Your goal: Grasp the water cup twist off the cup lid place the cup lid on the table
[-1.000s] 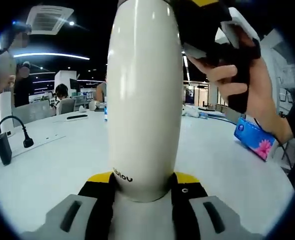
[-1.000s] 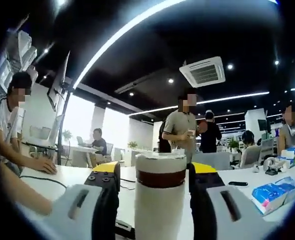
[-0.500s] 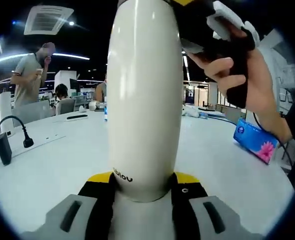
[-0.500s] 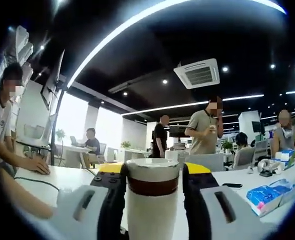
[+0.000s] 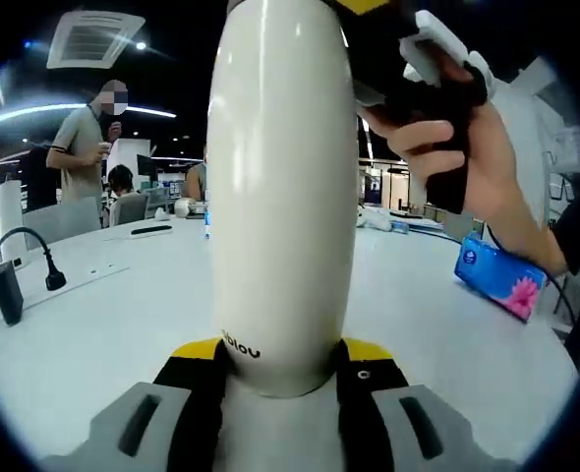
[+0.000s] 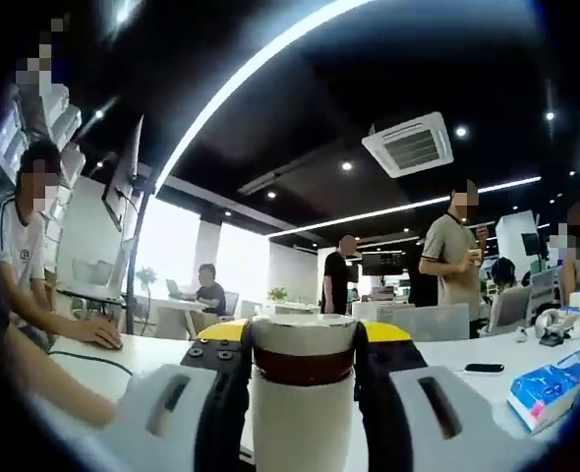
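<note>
While my left hand-held gripper clamped the water cup and the right hand-held gripper squeezed its cup lid, I feared a slipping twist could tip the cup onto the worktop.

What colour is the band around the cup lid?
Dark brown, ringing the white cup lid just below its top; clearest in the right gripper view.

My left gripper: grey moulded shells with dark oval slots, black inner jaws, yellow tips, one small screw. My right gripper: same build, screw holes on black jaws. Dark sleeve at wrist.
</note>
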### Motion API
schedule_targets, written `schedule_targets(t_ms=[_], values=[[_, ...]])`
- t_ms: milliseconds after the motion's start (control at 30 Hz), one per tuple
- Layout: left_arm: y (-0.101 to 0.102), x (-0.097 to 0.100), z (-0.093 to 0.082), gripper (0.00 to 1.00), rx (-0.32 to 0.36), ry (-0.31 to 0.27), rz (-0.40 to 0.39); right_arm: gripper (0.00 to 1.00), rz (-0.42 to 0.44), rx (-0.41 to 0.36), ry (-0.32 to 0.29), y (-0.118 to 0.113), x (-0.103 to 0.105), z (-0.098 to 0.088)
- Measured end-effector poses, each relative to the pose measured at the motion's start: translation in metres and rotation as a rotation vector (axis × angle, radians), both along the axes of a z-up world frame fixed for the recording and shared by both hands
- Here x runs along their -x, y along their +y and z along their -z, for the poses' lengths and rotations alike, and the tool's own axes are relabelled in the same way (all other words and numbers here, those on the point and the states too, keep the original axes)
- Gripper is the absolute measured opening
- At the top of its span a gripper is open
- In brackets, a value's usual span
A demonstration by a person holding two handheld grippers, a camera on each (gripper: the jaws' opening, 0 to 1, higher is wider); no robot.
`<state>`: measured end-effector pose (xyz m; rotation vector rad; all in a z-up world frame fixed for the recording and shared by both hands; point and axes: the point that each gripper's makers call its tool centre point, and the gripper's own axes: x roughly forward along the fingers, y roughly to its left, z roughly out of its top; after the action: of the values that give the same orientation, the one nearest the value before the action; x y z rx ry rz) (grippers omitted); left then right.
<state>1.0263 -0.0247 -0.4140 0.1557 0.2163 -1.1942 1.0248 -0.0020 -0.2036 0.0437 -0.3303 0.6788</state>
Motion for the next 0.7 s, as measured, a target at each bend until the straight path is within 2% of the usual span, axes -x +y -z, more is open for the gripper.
schedule_targets(t_ms=[333, 700], values=[[0.0002, 0.0, 0.0006, 0.46, 0.0, 0.0, 0.002, 0.44, -0.171, 0.026, -0.048, 0.0097, 0.0066, -0.0002], [0.0003, -0.0015, 0.0009, 0.46, 0.0, 0.0, 0.002, 0.44, -0.418, -0.058, -0.006, 0.007, 0.0009, -0.0012]])
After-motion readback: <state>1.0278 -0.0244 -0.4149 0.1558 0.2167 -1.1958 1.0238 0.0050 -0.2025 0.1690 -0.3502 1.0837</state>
